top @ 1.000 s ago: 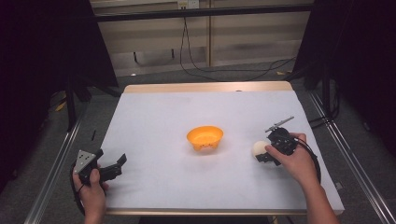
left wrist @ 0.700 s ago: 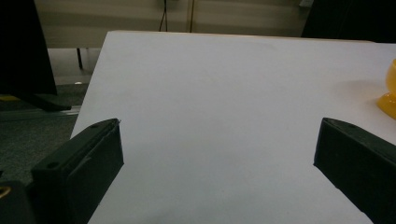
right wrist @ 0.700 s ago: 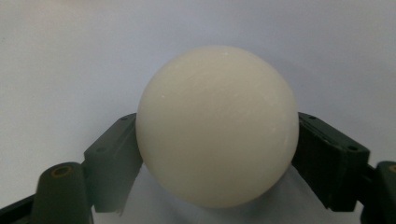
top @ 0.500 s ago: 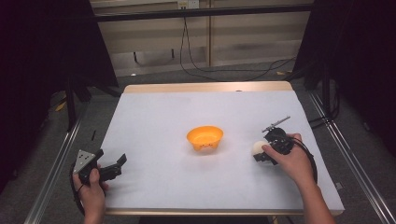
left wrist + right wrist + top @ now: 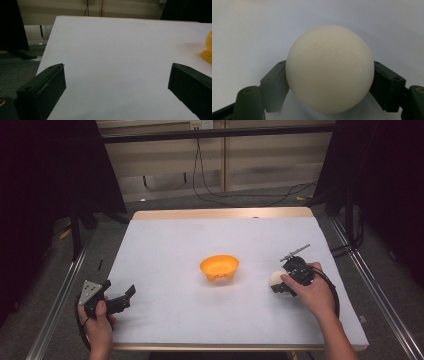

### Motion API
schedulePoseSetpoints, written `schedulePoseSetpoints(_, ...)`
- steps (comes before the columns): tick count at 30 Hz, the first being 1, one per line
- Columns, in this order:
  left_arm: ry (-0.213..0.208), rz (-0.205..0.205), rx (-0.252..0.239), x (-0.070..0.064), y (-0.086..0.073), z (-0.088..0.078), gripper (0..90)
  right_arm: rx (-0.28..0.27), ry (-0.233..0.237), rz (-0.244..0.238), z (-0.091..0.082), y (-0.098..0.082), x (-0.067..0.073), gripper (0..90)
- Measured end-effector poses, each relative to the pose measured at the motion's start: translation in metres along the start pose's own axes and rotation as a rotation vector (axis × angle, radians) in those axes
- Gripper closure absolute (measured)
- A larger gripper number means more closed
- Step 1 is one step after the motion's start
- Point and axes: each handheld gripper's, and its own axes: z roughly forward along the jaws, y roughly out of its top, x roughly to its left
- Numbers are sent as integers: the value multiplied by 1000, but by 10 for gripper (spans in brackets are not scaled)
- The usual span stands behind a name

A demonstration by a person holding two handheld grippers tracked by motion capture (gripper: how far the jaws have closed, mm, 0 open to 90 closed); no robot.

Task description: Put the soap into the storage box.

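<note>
Cream-white ball (image 5: 329,68) sits clamped in my right tongs (image 5: 329,82), whose jaws have just been closing and now press both its sides. It rests on the white desk (image 5: 165,245), right of the orange bowl (image 5: 219,268). My left tongs (image 5: 117,82) stand released over bare desk at the near left corner, nothing between them.

smooth waxy cream ball (image 5: 329,68), glossy orange plastic bowl (image 5: 219,267), matt white tabletop (image 5: 200,240)
</note>
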Motion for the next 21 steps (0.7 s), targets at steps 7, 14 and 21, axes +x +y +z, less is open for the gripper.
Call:
schedulePoseSetpoints(7, -2, 7, 5, 1, 0, 0, 12, -17, 3, -10, -5, 8, 6, 236)
schedulePoseSetpoints(14, -1, 9, 7, 1, 0, 0, 12, -32, 16, -12, -11, 17, 12, 236)
schedulePoseSetpoints(21, -2, 10, 8, 1, 0, 0, 12, -41, 22, -19, -15, 24, 15, 237)
